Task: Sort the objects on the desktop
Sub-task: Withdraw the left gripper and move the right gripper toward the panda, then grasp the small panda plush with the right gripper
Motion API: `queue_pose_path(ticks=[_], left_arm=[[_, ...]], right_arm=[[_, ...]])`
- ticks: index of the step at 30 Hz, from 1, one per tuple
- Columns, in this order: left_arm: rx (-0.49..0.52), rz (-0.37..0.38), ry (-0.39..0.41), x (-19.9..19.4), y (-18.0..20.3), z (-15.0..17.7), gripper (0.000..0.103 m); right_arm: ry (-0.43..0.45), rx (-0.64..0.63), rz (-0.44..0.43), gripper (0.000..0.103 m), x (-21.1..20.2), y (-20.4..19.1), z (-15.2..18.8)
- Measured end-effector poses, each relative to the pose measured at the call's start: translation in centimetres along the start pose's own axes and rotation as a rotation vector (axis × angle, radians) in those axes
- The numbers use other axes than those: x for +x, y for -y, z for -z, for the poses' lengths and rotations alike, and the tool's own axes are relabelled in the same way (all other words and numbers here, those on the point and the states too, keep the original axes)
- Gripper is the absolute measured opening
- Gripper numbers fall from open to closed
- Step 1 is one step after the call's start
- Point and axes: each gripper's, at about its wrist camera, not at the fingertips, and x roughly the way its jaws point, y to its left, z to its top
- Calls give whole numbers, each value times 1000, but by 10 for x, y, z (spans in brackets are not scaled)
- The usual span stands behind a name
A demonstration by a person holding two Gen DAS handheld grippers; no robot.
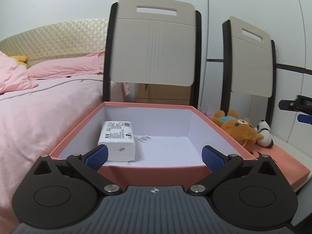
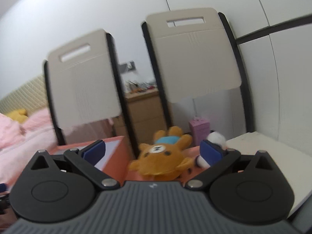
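Note:
An open salmon-pink box with a white inside holds a white tissue pack at its left and a small paper tag. My left gripper is open and empty over the box's near wall. A brown plush bear and a small panda plush lie on the pink lid to the right of the box. In the right wrist view my right gripper is open around the bear, with the panda behind its right finger. The box corner is at the left.
Two chair backs stand behind the box. A bed with pink bedding lies to the left. A white tabletop extends right. A pink carton and a wooden drawer unit sit further back.

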Motion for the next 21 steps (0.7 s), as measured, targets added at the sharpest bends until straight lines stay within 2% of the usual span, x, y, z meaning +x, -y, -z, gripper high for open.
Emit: queue_pose_path(ticks=[4, 9, 10, 12, 13, 16, 17, 18, 19, 21], left_arm=[[-9, -32, 3, 2, 0, 1, 103], [-15, -53, 6, 4, -1, 3, 103], [-16, -58, 5, 5, -1, 3, 103], [-17, -65, 3, 6, -2, 4, 103], [-17, -66, 2, 7, -3, 4, 103], [-25, -60, 2, 8, -5, 5, 103], [-28, -55, 3, 8, -6, 6, 103], [-31, -47, 7, 7, -6, 6, 103], [-35, -38, 11, 6, -6, 6, 103], [-39, -25, 18, 4, -7, 6, 103]], right_arm=[[-111, 62, 73, 103, 57, 31, -13], [-247, 158, 204, 101, 126, 77, -10], [-259, 164, 221, 95, 136, 84, -7], [-287, 174, 243, 89, 151, 94, -1], [-302, 183, 248, 80, 157, 97, 3], [-334, 181, 245, 71, 168, 100, 11], [-333, 160, 250, 69, 170, 98, 13], [-328, 125, 251, 60, 172, 94, 15], [-325, 101, 247, 56, 172, 91, 15], [-320, 75, 241, 52, 172, 88, 15]])
